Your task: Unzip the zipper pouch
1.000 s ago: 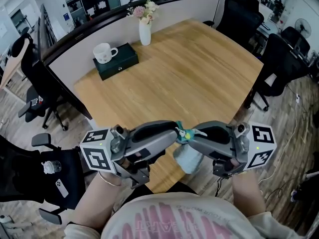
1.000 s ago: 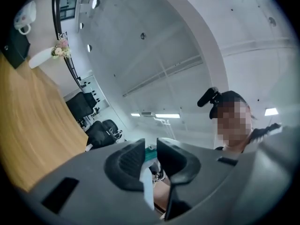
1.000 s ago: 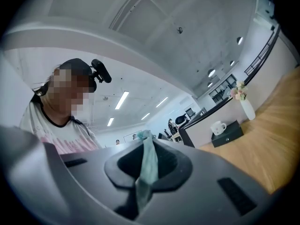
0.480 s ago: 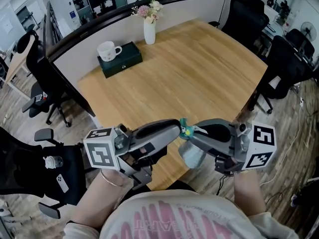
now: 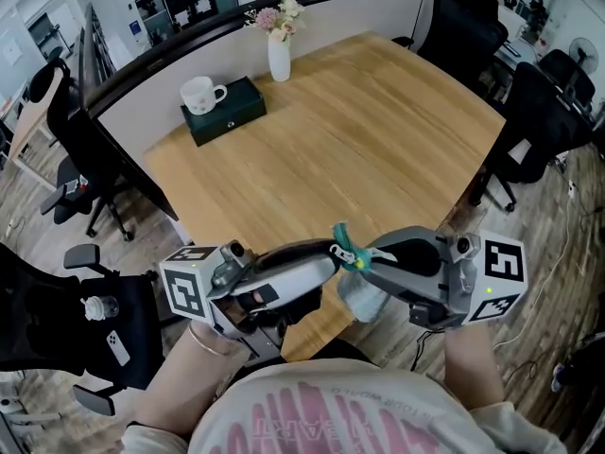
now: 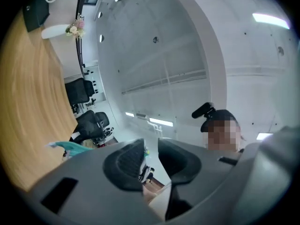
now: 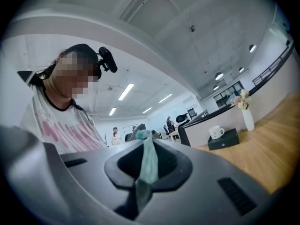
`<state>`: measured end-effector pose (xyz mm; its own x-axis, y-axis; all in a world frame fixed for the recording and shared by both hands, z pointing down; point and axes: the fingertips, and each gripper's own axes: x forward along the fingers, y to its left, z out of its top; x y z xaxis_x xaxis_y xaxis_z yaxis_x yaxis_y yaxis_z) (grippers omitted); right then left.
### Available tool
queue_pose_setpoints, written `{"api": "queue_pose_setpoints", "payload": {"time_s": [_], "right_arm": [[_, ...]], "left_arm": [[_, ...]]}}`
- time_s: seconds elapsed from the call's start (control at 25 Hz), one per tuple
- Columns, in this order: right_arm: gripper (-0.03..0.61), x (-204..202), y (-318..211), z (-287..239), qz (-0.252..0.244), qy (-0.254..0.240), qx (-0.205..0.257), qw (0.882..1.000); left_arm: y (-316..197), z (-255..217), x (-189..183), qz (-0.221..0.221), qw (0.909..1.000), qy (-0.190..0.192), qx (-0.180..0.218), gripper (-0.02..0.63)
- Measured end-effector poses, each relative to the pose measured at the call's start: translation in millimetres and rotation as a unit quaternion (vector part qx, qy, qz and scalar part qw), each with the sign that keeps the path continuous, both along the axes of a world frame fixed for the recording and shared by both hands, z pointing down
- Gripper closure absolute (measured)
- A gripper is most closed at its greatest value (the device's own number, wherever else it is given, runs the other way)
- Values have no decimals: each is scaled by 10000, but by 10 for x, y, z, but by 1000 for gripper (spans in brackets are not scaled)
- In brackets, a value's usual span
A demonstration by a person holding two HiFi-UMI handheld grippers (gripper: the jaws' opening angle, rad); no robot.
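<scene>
The zipper pouch point(image 5: 359, 297) hangs in the air off the table's near edge, with a pale body and a teal top point(image 5: 346, 246). My right gripper point(image 5: 367, 256) is shut on the teal fabric point(image 7: 149, 165), which runs up between its pads point(image 7: 149, 142). My left gripper point(image 5: 333, 253) meets it tip to tip from the left. Its jaws have just been opening and stand apart point(image 6: 151, 146), and the pads press on nothing. A teal edge of the pouch point(image 6: 68, 146) shows outside its left jaw.
The wooden table point(image 5: 359, 140) carries a white mug point(image 5: 198, 95) on a dark green box point(image 5: 234, 116) and a white vase of flowers point(image 5: 278, 57) at its far edge. Black office chairs point(image 5: 529, 112) stand to the right and another chair point(image 5: 57, 159) to the left.
The left gripper has rolled a little and sits slightly lower. The pouch's teal end now sticks up above its tip. The right gripper keeps its hold and place.
</scene>
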<state>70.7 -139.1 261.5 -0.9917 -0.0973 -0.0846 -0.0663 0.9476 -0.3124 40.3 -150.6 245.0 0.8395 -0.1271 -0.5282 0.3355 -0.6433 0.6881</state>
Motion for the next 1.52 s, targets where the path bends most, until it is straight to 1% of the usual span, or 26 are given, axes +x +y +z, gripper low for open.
{"api": "queue_pose_setpoints", "payload": {"time_s": [0.08,0.16,0.2,0.28,0.32,0.4,0.48,0.6,0.72,0.92,1.04,1.12,1.24,1.52], "right_arm": [[561,-1,31,7,-9,152,204,9997],[561,-1,35,31,10,313,316,9990],[561,-1,27,45,30,383,339,9987],[561,-1,-9,81,99,494,325,9982],[561,4,-32,97,137,510,286,9982],[562,14,-55,109,170,431,183,9988],[565,13,-38,99,137,317,160,9993],[568,-2,29,77,28,275,375,9989],[569,-7,106,8,-121,126,618,9979],[569,-12,201,-70,-249,15,847,9961],[569,25,213,-149,-279,-246,847,9957],[569,37,217,-186,-299,-344,829,9955],[569,-8,232,-237,-297,-384,839,9953],[569,-24,295,-327,-362,-511,978,9932]], "left_arm": [[23,22,11,-81,9997,-164,174,525],[16,67,25,-171,9990,-353,230,543],[-2,92,31,-214,9986,-438,204,544],[-63,153,39,-338,9976,-603,75,593],[-93,179,40,-389,9972,-643,-16,595],[-128,210,37,-409,9972,-594,-214,601],[-143,219,25,-384,9974,-517,-329,605],[-158,232,1,-422,9968,-615,-277,607],[-116,228,-18,-299,9973,-606,-279,607],[-75,247,-24,-253,9971,-668,-264,607],[-123,341,-53,-340,9955,-803,-378,607],[-136,371,-84,-365,9955,-761,-436,607],[-124,363,-102,-376,9958,-750,-376,607],[-163,427,-185,-550,9935,-949,-314,607]]}}
